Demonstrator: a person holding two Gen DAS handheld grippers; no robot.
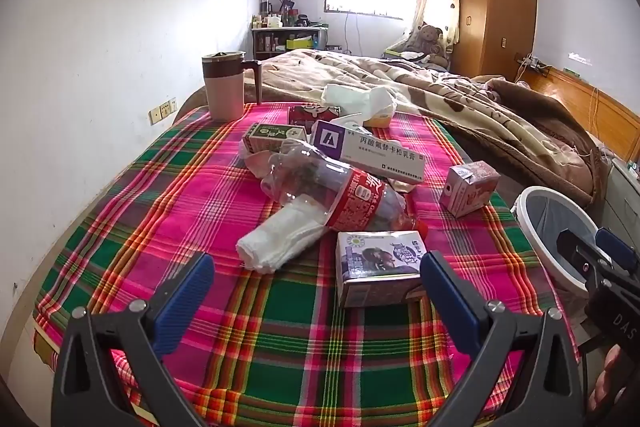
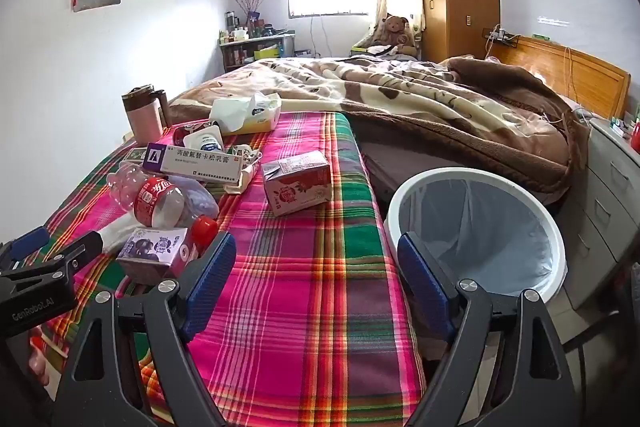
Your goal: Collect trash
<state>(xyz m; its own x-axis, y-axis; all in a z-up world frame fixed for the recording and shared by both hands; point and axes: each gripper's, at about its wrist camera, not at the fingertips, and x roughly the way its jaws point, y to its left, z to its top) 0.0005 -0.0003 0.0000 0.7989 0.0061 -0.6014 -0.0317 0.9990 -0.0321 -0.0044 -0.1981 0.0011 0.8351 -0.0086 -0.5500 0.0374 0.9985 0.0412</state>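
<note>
Trash lies heaped on a plaid blanket at the near end of a bed, with nothing yet collected. The left gripper hovers above the blanket with its blue fingers spread wide and empty, facing a purple drink carton that lies nearest of all, just ahead of its right finger. The right gripper is likewise wide open and holds nothing, poised over bare blanket between the pile and a white bin lined with a pale bag, which stands on the floor just beside the bed's right edge.

Behind the carton lie a crushed plastic bottle with a red label, a wad of white tissue partly under the bottle, a long ointment box and a pink carton off to the right.

The carton looks the sensible first pick: straddle its narrow sides, close firmly, lift clear of the bottle, then carry it right and release over the bin's mouth. The pink mug at the far left appears not to be trash.
</note>
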